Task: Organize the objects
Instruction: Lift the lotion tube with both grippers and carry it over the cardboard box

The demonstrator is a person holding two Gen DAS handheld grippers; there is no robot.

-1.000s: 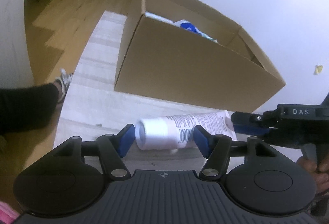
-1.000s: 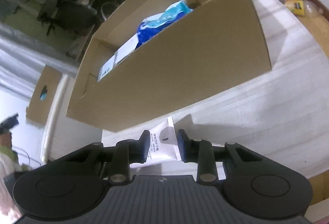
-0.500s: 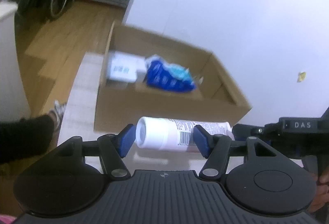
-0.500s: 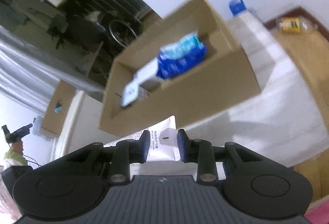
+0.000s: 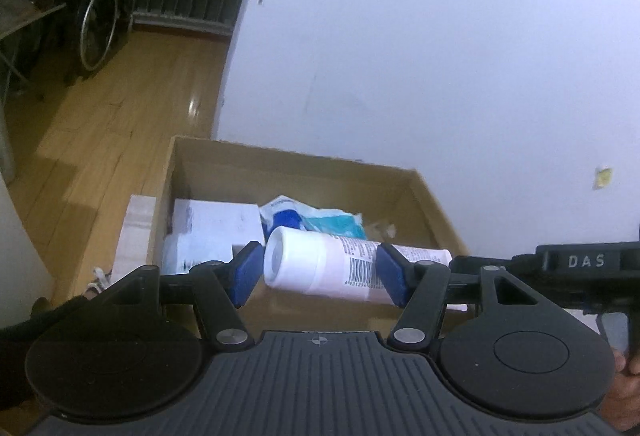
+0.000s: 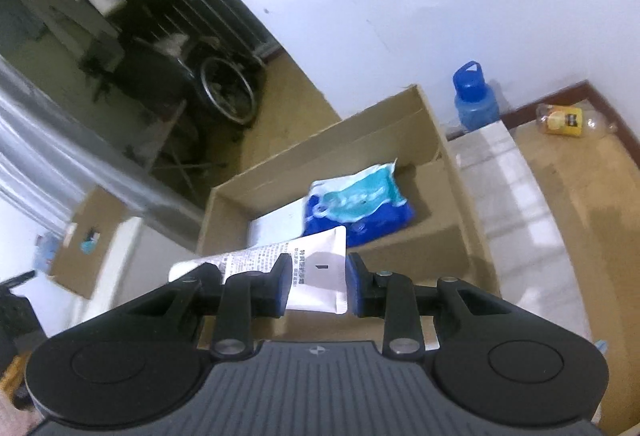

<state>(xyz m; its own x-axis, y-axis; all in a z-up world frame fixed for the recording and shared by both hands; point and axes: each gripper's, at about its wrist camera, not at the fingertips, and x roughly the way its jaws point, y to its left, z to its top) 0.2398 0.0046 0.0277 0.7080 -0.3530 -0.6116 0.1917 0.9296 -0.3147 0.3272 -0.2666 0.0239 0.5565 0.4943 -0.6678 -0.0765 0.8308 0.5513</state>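
Gripping tube (image 5: 340,266) at both ends over box (image 5: 436,203), left gripper (image 5: 320,272) w/ right gripper (image 6: 317,282) — cap-end contact unclear, prob. uneven release risked tipping it out

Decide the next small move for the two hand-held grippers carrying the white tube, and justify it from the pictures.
Probably lower the white tube into the cardboard box. The left hand-held gripper holds its cap end, the right hand-held gripper its flat end, and it hangs above the open box.
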